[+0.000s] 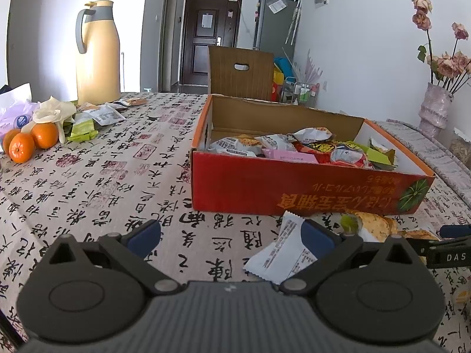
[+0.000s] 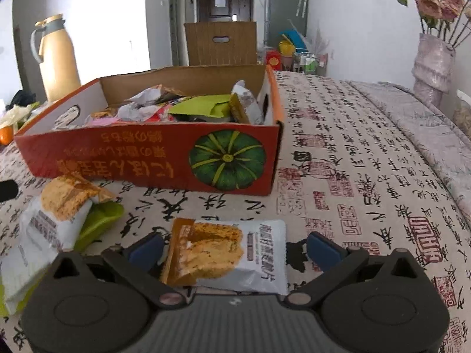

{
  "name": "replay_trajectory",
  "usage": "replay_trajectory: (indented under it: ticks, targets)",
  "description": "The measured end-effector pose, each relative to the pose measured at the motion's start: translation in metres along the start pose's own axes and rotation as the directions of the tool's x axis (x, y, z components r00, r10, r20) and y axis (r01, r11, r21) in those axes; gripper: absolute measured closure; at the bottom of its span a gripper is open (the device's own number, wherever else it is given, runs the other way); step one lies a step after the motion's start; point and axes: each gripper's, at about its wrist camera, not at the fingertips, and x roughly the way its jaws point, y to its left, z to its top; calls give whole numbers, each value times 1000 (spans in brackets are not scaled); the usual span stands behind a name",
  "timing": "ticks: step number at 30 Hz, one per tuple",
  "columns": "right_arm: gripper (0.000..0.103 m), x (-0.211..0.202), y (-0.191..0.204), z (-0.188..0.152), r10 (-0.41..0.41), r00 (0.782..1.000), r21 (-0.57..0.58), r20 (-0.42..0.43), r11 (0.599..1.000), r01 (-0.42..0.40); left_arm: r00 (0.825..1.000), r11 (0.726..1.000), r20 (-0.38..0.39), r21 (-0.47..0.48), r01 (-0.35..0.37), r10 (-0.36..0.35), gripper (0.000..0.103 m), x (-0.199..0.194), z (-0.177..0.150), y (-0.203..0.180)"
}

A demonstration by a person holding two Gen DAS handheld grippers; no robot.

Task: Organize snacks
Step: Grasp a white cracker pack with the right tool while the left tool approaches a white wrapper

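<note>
While the left tongs [image 1: 231,239] hang spread over the counter [image 1: 103,176], a white packet [image 1: 282,253] under their right finger, the right tongs [image 2: 235,248] gape around a cake packet [image 2: 226,256] lying flat, with the red box [image 2: 153,158] at twelve o'clock, packed with snacks [image 2: 191,107].

The box [image 2: 153,158] was red with orange rims, yellow lettering and a green pumpkin picture. The desk [image 1: 97,176] wore a cream cloth printed with black calligraphy and red seal stamps. The snack packet [image 2: 229,257] was white with brown-orange edging; the oranges [image 1: 32,142] were bright orange, the jug [image 1: 97,56] pale yellow with grey.
</note>
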Motion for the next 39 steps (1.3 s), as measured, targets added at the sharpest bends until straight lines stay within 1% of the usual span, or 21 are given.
replay_trajectory:
  ticks: [4, 10, 11, 12, 13, 14, 15, 16, 18, 21, 24, 27, 31, 33, 36, 39]
  targets:
    - [0, 1, 0, 1, -4, 1000, 1, -3, 1000, 4, 1000, 1000, -1, -1, 1, -1, 0, 0, 0, 0]
    - [1, 0, -1, 1, 15, 1000, -4, -1, 1000, -15, 1000, 1000, 0, -3, 2, -2, 0, 0, 0, 0]
    - [5, -1, -1, 1, 20, 1000, -7, 3, 1000, -20, 1000, 1000, -1, -3, 2, -2, 0, 0, 0, 0]
    - [13, -3, 0, 0, 28, 1000, -13, 11, 1000, -28, 1000, 1000, 0, -3, 2, -2, 0, 0, 0, 0]
    - [16, -5, 1, 0, 36, 999, -19, 18, 999, -36, 1000, 1000, -1, -3, 1, -1, 0, 0, 0, 1]
    - [25, -8, 3, -1, 43, 999, -24, 24, 999, -43, 1000, 1000, -1, -3, 1, -1, 0, 0, 0, 1]
    - [29, -10, 4, -2, 49, 998, -27, 29, 998, -48, 1000, 1000, -2, -4, 0, 0, 0, 1, 0, 0]
    - [31, -11, 5, -3, 51, 998, -30, 33, 998, -50, 1000, 1000, -2, -4, 0, 0, 0, 1, 0, 0]
    - [40, -13, 6, -4, 60, 997, -36, 44, 998, -59, 1000, 1000, -2, -4, 0, 0, 0, 1, 0, 1]
    - [44, -15, 8, -6, 55, 997, -40, 58, 998, -53, 1000, 1000, -3, -4, 0, 0, 0, 1, 0, 1]
    - [48, -17, 10, -9, 41, 996, -45, 80, 998, -38, 1000, 1000, -2, -4, 1, -1, 0, 0, 0, 1]
    - [49, -22, 10, -11, 18, 993, -38, 118, 999, -14, 1000, 1000, -4, -4, -2, 2, 0, 1, 0, 1]
    - [49, -34, 6, -14, 1, 981, 0, 193, 1000, -1, 1000, 1000, -9, -4, -12, 12, 0, 1, 0, 0]
    - [49, -39, 5, -15, -9, 975, 15, 222, 1000, 6, 1000, 1000, -4, -18, -22, 22, 0, 0, 1, 2]
    - [49, -42, 1, -15, -12, 970, 30, 243, 1000, 5, 1000, 999, 0, -32, -20, 20, 0, -6, 6, 4]
    - [49, -43, -1, -15, -4, 968, 35, 250, 999, -5, 1000, 1000, -13, -4, -18, 18, 0, -9, 10, 2]
